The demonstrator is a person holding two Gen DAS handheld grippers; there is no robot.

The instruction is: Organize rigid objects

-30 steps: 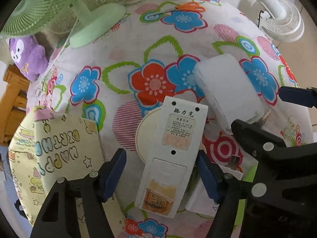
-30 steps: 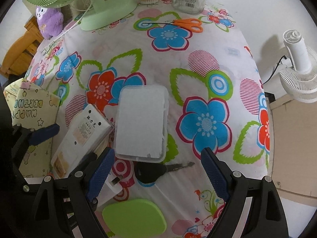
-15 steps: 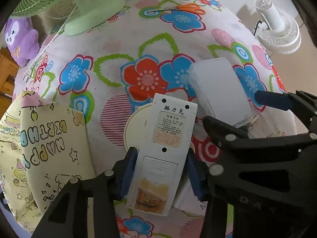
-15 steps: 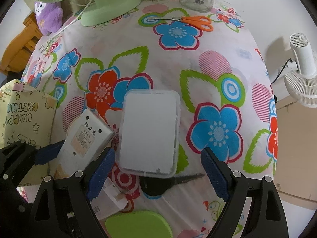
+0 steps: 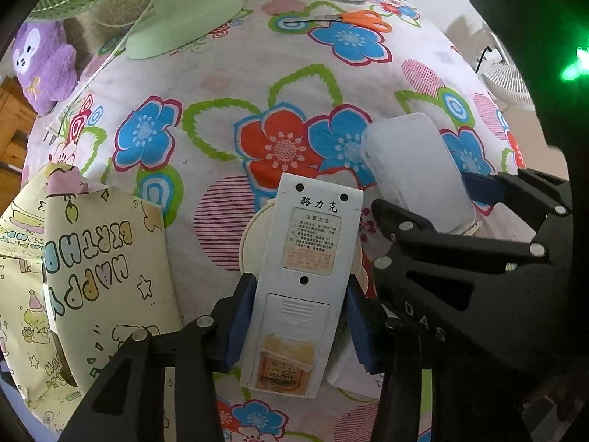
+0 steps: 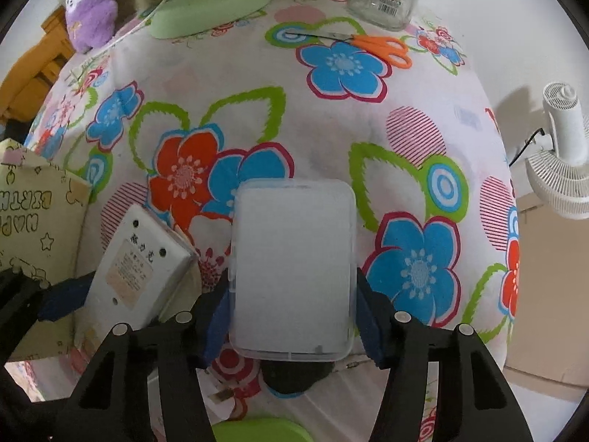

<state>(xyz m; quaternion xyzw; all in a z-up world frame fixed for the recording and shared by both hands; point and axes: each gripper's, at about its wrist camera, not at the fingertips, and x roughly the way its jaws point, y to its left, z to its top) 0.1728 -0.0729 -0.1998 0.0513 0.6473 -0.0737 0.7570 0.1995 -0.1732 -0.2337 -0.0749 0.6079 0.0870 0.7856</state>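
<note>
Both grippers have closed since earlier: left gripper (image 5: 300,316), lower centre, is still tightening on the remote (image 5: 307,283); right gripper (image 6: 292,316) is squeezing the box (image 6: 292,269) mid-frame, probably to lift both.

Remote (image 5: 302,287) on round disc (image 5: 254,239); plastic box (image 6: 292,269) right of remote; scissors (image 6: 368,45) behind.
</note>
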